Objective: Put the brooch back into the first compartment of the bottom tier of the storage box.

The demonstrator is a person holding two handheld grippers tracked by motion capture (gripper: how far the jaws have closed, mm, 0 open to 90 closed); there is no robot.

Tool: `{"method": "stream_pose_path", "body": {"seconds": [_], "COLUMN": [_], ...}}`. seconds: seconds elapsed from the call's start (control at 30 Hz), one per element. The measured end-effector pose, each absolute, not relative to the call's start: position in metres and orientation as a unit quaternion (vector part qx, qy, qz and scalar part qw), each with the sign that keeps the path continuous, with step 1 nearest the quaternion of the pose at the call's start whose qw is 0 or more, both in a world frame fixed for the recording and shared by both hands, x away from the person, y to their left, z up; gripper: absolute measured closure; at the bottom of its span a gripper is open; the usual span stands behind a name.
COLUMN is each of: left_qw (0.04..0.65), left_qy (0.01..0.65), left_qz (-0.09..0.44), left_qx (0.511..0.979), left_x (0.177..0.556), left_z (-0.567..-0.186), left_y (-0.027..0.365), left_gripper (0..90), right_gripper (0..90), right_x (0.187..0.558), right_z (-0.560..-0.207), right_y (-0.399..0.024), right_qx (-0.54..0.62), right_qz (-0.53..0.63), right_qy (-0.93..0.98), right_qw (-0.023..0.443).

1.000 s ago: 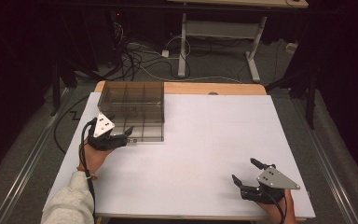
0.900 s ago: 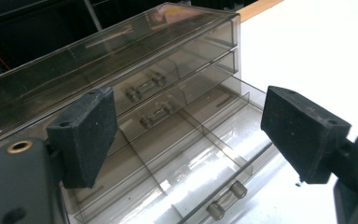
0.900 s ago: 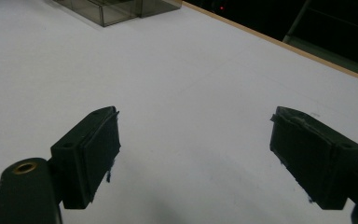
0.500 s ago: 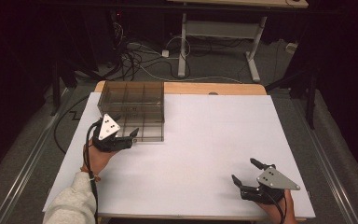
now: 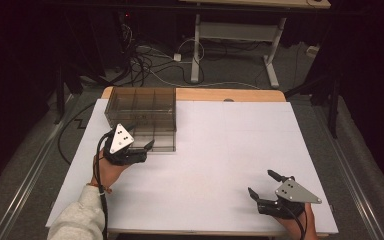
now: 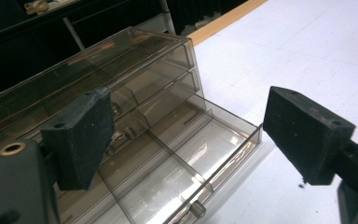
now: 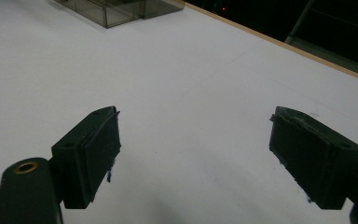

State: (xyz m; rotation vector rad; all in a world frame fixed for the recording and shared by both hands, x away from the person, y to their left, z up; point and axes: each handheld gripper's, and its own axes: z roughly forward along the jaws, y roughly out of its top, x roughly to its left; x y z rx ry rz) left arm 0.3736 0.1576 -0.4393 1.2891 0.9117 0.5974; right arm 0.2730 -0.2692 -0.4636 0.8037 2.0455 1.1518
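In the high view, the left tool (image 5: 141, 148) hangs at the front of the smoky clear drawer box (image 5: 141, 111), which stands at the far left part of the white tabletop (image 5: 220, 150); its jaws are spread apart and hold nothing. The right tool (image 5: 266, 189) is well apart from it, low over the near right part of the tabletop, also released and empty. In the left gripper view, the bottom drawer (image 6: 182, 163) of the box is pulled out toward the camera, and its small knob (image 6: 196, 208) shows at the front edge, between the two black jaws but not touched by them. Some small things lie in the upper compartments, too blurred to name. In the right gripper view, the two jaws stand wide over bare white surface, and the corner of the box (image 7: 116, 10) is far off at the top. I judge that the drawer is already open, and pushing it shut or putting something inside is what is left
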Motion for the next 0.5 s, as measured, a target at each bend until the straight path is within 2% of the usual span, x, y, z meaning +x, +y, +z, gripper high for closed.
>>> {"method": "stream_pose_path", "body": {"seconds": [0.5], "left_qw": [0.666], "left_qy": [0.377], "left_qz": [0.253], "left_qx": [0.592], "left_x": [0.362], "left_z": [-0.439], "left_y": [0.138], "left_gripper": [16.1], "right_gripper": [16.7], "right_x": [0.272], "right_z": [-0.464], "right_y": [-0.27], "right_qx": [0.306], "right_qz": [0.439], "right_qy": [0.781], "right_qw": [0.321]}}
